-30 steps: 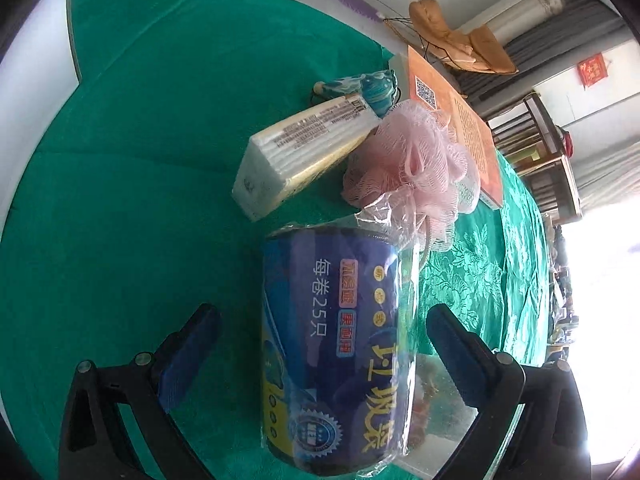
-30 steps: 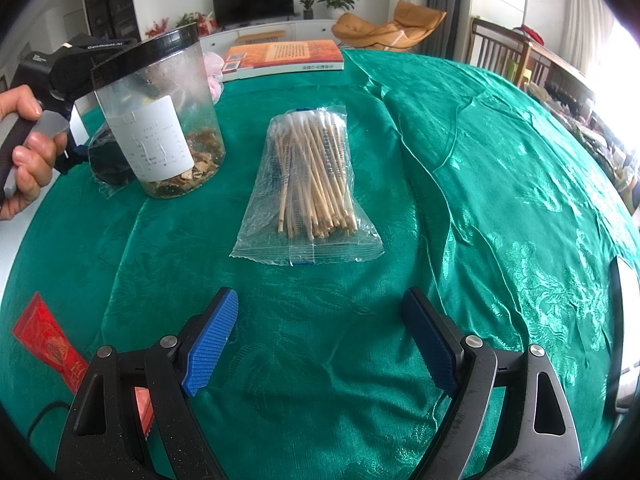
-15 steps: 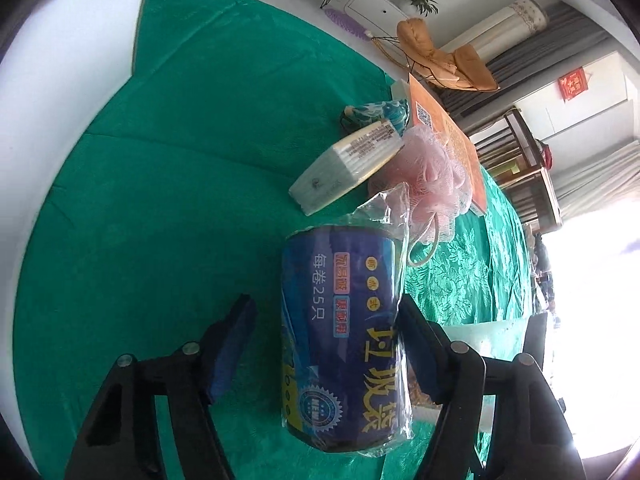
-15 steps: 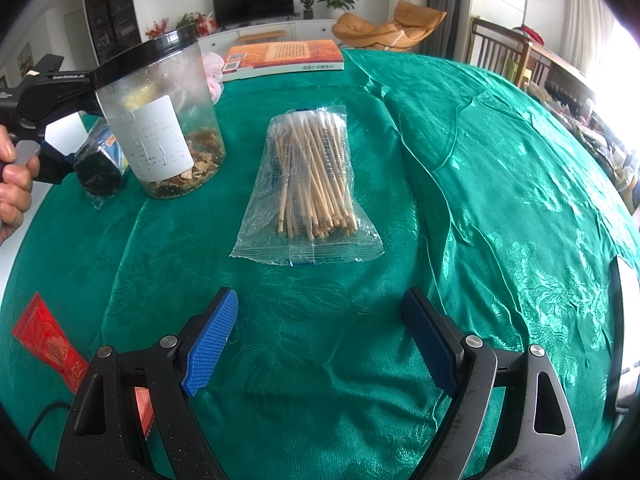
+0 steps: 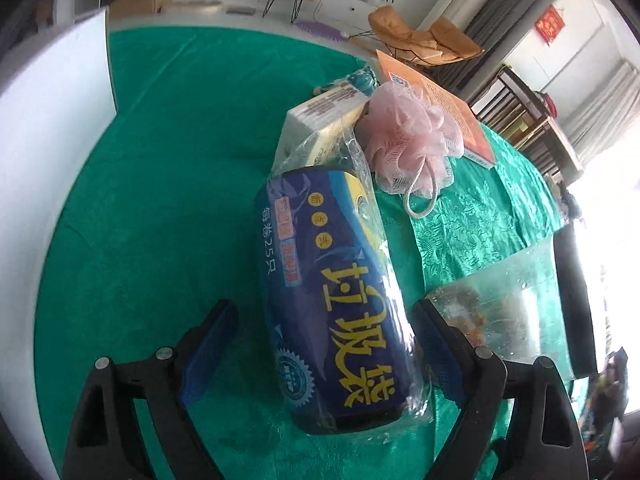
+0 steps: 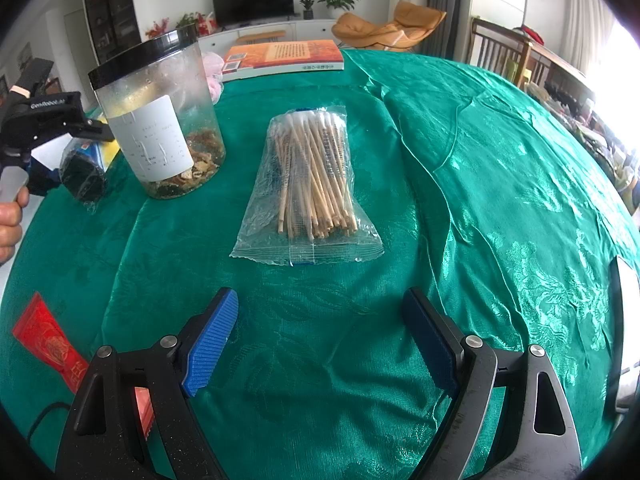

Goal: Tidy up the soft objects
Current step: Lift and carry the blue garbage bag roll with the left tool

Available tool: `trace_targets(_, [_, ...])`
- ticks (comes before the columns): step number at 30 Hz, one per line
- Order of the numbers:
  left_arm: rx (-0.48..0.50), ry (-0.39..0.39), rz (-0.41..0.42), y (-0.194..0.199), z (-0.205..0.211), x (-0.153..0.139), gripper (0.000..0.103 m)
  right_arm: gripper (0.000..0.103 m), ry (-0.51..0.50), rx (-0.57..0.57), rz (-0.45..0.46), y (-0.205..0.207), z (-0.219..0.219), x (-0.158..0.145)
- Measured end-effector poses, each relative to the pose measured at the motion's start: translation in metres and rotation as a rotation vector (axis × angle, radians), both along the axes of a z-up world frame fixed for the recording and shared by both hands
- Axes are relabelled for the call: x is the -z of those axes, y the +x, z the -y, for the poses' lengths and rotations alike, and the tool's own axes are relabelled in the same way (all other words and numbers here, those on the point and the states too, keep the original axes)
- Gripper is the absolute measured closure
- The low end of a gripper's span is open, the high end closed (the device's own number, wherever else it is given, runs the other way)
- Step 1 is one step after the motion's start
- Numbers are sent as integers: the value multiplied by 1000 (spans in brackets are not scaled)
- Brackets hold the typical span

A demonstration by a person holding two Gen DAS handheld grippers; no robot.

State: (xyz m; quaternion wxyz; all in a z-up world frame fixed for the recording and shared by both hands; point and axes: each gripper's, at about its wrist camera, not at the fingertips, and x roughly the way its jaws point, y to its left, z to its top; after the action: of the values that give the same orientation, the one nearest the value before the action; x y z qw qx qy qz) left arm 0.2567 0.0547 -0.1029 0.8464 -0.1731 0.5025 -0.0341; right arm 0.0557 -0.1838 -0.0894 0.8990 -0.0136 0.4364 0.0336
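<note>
A blue roll of garbage bags (image 5: 336,300) in loose clear wrap is seen between the jaws of the left gripper (image 5: 320,344). The right-hand pad touches or nearly touches the wrap; a gap is left at the left-hand pad, so the jaws are judged half-closed, not clamped. The roll appears to rest on the green tablecloth (image 5: 160,200).

Ahead of the left jaws, a pink bath pouf (image 5: 408,140) and a tissue pack (image 5: 320,120) are stacked close, touching the roll's far end. Just beside the right-hand finger a clear jar (image 5: 508,312) stands.

Risks: only film may be pinched and the roll slipped out; the slick cylinder may be squeezed forward; the jar may be knocked by the outer finger; the pouf cord may be dragged along.

The right gripper (image 6: 320,344) is held wide and empty, the cotton swab bag (image 6: 308,184) lying well ahead of it.
</note>
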Motion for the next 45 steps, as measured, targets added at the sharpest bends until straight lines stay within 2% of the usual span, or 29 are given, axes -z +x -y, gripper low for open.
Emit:
trace_targets(2, [21, 56, 17, -4, 8, 0, 29, 16, 0, 0, 0, 0, 0, 0])
trace_targets(3, [39, 42, 24, -8, 9, -1, 43, 16, 0, 0, 0, 0, 0, 0])
trace_targets(4, [39, 53, 19, -13, 11, -3, 46, 16, 0, 0, 0, 0, 0, 0])
trace_targets(11, [123, 306, 9, -73, 18, -7, 47, 16, 0, 0, 0, 0, 0, 0])
trace_targets(14, [120, 373, 36, -92, 15, -2, 40, 16, 0, 0, 0, 0, 0, 0])
trace_targets(16, [119, 427, 42, -96, 18, 7, 18, 16, 0, 0, 0, 0, 1, 0])
trace_targets(17, [128, 442, 44, -97, 18, 12, 14, 16, 1, 0, 0, 0, 1, 0])
trace_targets(20, [91, 441, 99, -100, 15, 20, 2, 16, 1, 0, 0, 0, 1, 0])
trace_targets(21, [73, 421, 100, -101, 12, 22, 0, 16, 1, 0, 0, 0, 1, 0])
trace_targets(23, [43, 323, 115, -99, 1, 27, 0, 16, 1, 0, 0, 0, 1, 0])
trace_targets(45, [32, 336, 117, -105, -2, 29, 0, 16, 2, 0, 0, -1, 2, 0])
